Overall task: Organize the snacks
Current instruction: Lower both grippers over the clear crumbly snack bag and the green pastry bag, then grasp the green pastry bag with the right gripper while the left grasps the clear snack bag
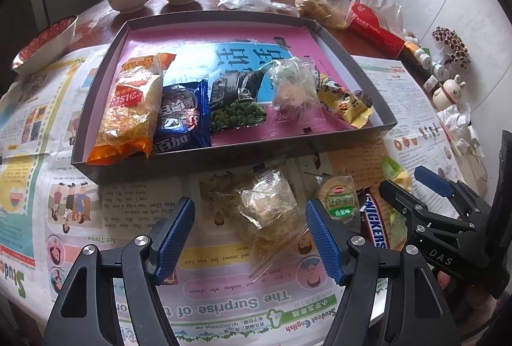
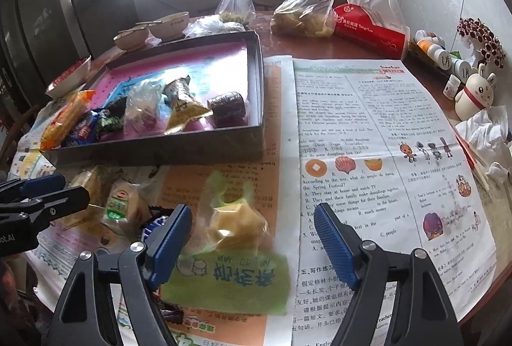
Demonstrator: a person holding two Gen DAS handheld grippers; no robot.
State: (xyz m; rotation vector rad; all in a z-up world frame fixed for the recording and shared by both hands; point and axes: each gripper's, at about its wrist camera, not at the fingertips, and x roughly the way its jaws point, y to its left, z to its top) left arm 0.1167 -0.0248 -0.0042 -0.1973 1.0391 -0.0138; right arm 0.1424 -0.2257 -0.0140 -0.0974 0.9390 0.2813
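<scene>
Snacks lie loose on the newspaper [image 2: 368, 128] near the tray [image 1: 224, 159], and the crinkly clear packet [image 1: 268, 205] and green cake bag [image 2: 233, 234], each between wide-open jaws of the left gripper [image 1: 249, 240] and right gripper [image 2: 252, 243], look light, soft, slippery, so pinch the middle.

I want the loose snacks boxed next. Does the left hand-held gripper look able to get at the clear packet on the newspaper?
Probably yes. The left hand-held gripper stands open with the clear packet lying between its fingers, nothing on top of it; the green-labelled packet lies close beside it.
</scene>
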